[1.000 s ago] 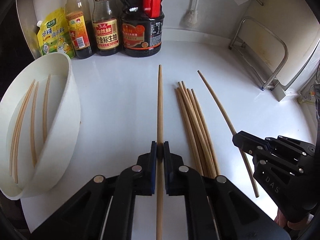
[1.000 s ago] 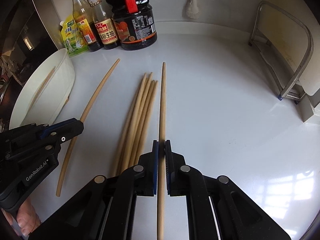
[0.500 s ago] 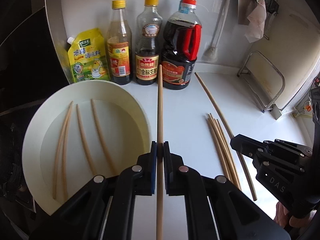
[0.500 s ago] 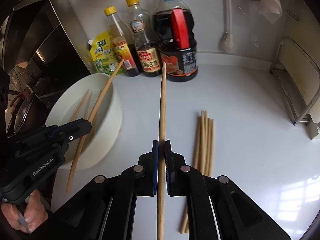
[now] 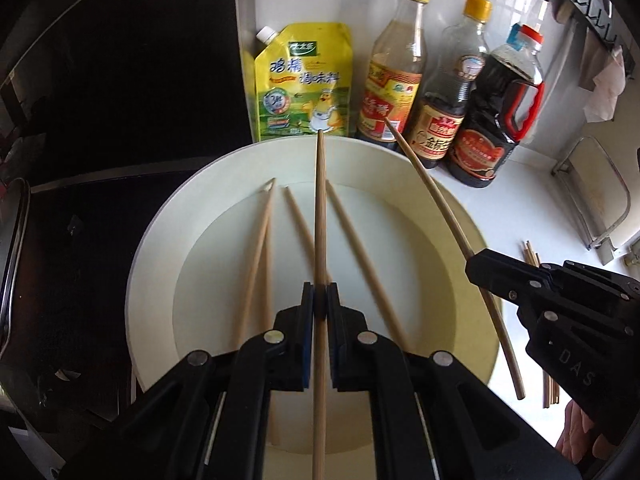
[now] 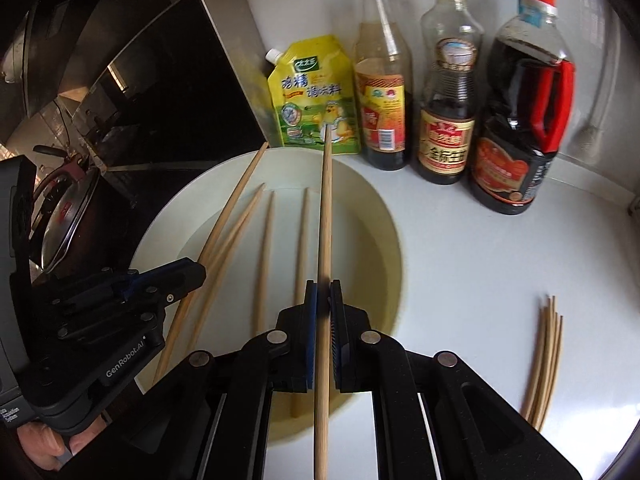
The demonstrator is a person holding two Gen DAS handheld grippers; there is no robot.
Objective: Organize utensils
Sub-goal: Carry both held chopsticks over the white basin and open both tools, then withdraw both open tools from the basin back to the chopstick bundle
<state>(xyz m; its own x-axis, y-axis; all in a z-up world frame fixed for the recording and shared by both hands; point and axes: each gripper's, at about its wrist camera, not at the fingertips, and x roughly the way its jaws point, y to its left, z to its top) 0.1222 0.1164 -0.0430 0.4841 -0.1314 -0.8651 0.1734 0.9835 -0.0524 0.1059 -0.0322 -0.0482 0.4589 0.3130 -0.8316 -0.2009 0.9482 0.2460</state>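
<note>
Left wrist view has my left gripper clenched on one chopstick, which runs straight ahead from between the jaws and hangs over the white bowl. My right gripper grips a second chopstick the same way, also above the bowl. Below both jaws, loose chopsticks in the bowl already lie roughly lengthwise. Ahead of the bowl stand a yellow pouch and three sauce bottles against the wall.

To do this step well, I judge each stick should be lowered until it lies nearly parallel to those already inside, its far tip kept short of the pouch and bottles, then the jaws eased apart low so it does not bounce out over the rim. The two held sticks angle toward each other, so letting one go before the other seems safer.

Only the right wrist view shows the whole bundle of remaining chopsticks lying on the bench well to the right of my jaws; the left view catches just a sliver of it. The left view, in turn, shows a wire rack far right that the other misses.
</note>
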